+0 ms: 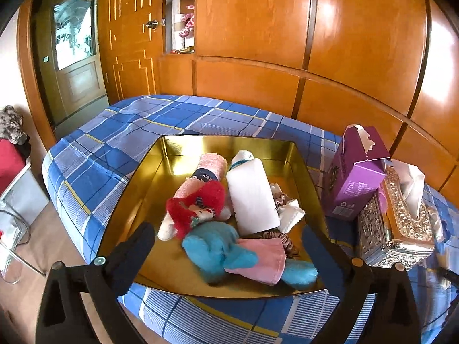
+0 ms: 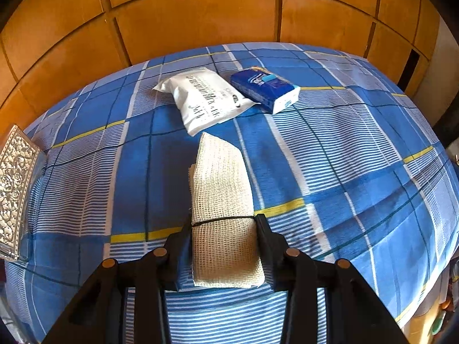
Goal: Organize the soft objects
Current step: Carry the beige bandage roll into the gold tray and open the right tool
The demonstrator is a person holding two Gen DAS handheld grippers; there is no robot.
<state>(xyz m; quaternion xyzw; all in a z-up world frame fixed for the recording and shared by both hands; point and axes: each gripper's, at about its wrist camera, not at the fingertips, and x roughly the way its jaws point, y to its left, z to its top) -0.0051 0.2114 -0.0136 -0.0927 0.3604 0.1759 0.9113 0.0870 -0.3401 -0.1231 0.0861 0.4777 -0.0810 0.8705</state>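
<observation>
In the left wrist view a gold tray on the plaid bed holds soft things: a blue plush, a red-haired doll, a rolled pink towel, a white pack and a pink cloth. My left gripper is open and empty, just above the tray's near edge. In the right wrist view my right gripper is shut on a folded cream mesh cloth bound by a black band, held over the bed.
A purple carton and an ornate silver tissue box stand right of the tray; the box's edge shows in the right wrist view. A white tissue pack and a blue tissue pack lie on the blue plaid bedspread. Wooden panelling stands behind.
</observation>
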